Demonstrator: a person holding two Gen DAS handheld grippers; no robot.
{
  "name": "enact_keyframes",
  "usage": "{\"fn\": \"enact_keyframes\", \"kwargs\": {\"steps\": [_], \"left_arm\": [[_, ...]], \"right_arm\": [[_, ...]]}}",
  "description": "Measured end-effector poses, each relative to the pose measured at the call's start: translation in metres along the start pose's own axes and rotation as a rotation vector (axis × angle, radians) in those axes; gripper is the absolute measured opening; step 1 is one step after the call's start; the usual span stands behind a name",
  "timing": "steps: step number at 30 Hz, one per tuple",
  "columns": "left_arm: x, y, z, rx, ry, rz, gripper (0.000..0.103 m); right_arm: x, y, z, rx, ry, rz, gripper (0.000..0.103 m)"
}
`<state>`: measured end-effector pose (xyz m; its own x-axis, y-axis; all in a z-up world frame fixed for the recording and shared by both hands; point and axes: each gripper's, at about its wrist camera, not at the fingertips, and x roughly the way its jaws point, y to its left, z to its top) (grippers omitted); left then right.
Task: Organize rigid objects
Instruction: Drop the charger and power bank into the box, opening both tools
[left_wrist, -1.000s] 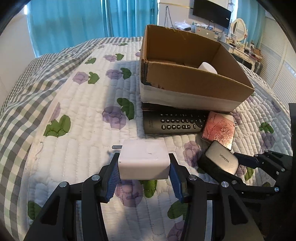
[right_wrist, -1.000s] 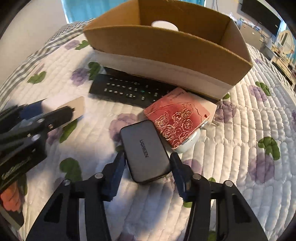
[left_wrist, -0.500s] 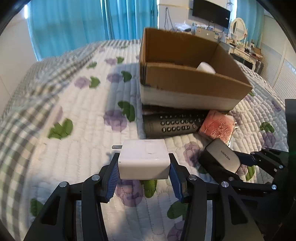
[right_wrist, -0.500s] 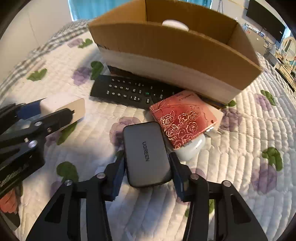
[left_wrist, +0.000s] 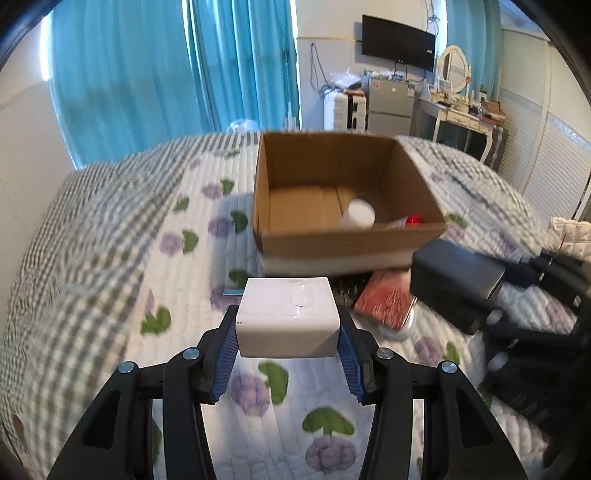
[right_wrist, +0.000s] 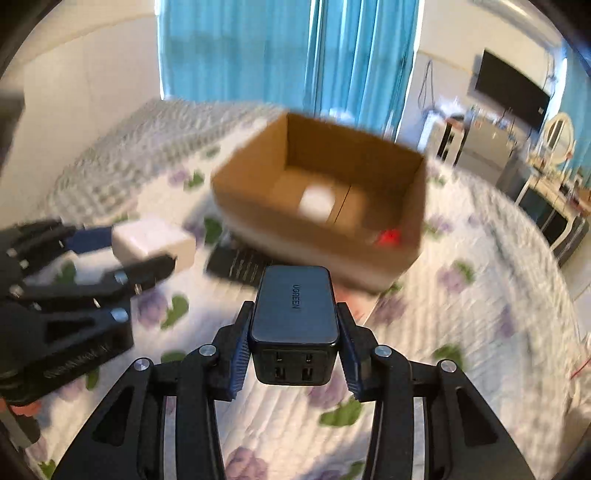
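Note:
My left gripper (left_wrist: 288, 332) is shut on a white charger block (left_wrist: 288, 317) and holds it above the quilt, short of the open cardboard box (left_wrist: 343, 240). My right gripper (right_wrist: 293, 332) is shut on a dark grey UGREEN charger (right_wrist: 295, 314), also lifted and in front of the box (right_wrist: 314, 229). The box holds a white round item (left_wrist: 357, 214) and something red (left_wrist: 412, 220). The right gripper with the grey charger (left_wrist: 456, 277) shows at the right of the left wrist view. The left gripper with the white block (right_wrist: 151, 240) shows at the left of the right wrist view.
A black remote (right_wrist: 240, 264) and a red rose-patterned case (left_wrist: 384, 299) lie on the floral quilt (left_wrist: 147, 288) just in front of the box. A white round item (left_wrist: 400, 330) sits under the case. Curtains, a TV and a dresser stand beyond the bed.
Both grippers have risen from the quilt with their chargers, so the views now look down into the box. The remote and red case stay on the quilt.

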<state>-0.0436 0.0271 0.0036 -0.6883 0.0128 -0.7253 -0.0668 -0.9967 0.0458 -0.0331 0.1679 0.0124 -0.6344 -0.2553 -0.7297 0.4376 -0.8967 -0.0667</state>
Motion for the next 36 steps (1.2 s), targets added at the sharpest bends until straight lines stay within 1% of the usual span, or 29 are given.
{"fn": "enact_keyframes", "kwargs": {"steps": [2, 6, 8, 9, 11, 14, 16, 20, 23, 25, 28, 30, 31, 32, 35, 36], "left_arm": [[-0.004, -0.001, 0.015, 0.002, -0.019, -0.004, 0.05], [-0.004, 0.0, 0.062, -0.019, -0.075, -0.031, 0.05], [0.002, -0.001, 0.082, -0.017, -0.101, -0.008, 0.05], [0.009, -0.003, 0.094, -0.015, -0.118, 0.016, 0.05], [0.025, -0.005, 0.109, -0.009, -0.133, 0.036, 0.05], [0.062, -0.007, 0.127, -0.009, -0.133, 0.014, 0.05], [0.087, -0.009, 0.131, -0.004, -0.116, 0.014, 0.05], [0.134, -0.016, 0.128, 0.025, -0.033, 0.045, 0.05], [0.156, -0.021, 0.124, 0.033, 0.002, 0.035, 0.05], [0.164, -0.026, 0.12, 0.053, 0.005, 0.005, 0.051], [0.167, -0.033, 0.117, 0.087, 0.015, -0.003, 0.051], [0.169, -0.031, 0.118, 0.078, 0.029, 0.001, 0.055], [0.167, -0.03, 0.118, 0.074, 0.027, 0.004, 0.055], [0.162, -0.029, 0.119, 0.073, 0.013, 0.008, 0.055], [0.15, -0.023, 0.122, 0.067, -0.027, 0.014, 0.064], [0.146, -0.021, 0.123, 0.062, -0.037, 0.016, 0.064]], "right_arm": [[-0.015, -0.011, 0.02, 0.01, -0.04, -0.001, 0.042], [-0.039, -0.033, 0.065, -0.016, -0.124, -0.035, 0.042], [-0.043, -0.045, 0.085, -0.011, -0.159, -0.041, 0.042], [-0.041, -0.052, 0.095, -0.006, -0.173, -0.042, 0.042], [-0.036, -0.062, 0.113, 0.006, -0.197, -0.049, 0.042], [-0.018, -0.079, 0.134, 0.029, -0.214, -0.041, 0.042], [0.002, -0.09, 0.144, 0.054, -0.207, -0.026, 0.042], [0.04, -0.104, 0.151, 0.08, -0.182, -0.011, 0.042], [0.067, -0.112, 0.148, 0.08, -0.154, -0.003, 0.042], [0.084, -0.118, 0.145, 0.085, -0.133, 0.006, 0.042], [0.104, -0.123, 0.137, 0.09, -0.104, 0.014, 0.042], [0.11, -0.124, 0.133, 0.085, -0.096, 0.016, 0.042], [0.111, -0.124, 0.132, 0.081, -0.095, 0.018, 0.042], [0.111, -0.123, 0.132, 0.077, -0.097, 0.022, 0.041], [0.115, -0.121, 0.137, 0.061, -0.108, 0.035, 0.041], [0.117, -0.12, 0.139, 0.058, -0.113, 0.032, 0.041]]}}
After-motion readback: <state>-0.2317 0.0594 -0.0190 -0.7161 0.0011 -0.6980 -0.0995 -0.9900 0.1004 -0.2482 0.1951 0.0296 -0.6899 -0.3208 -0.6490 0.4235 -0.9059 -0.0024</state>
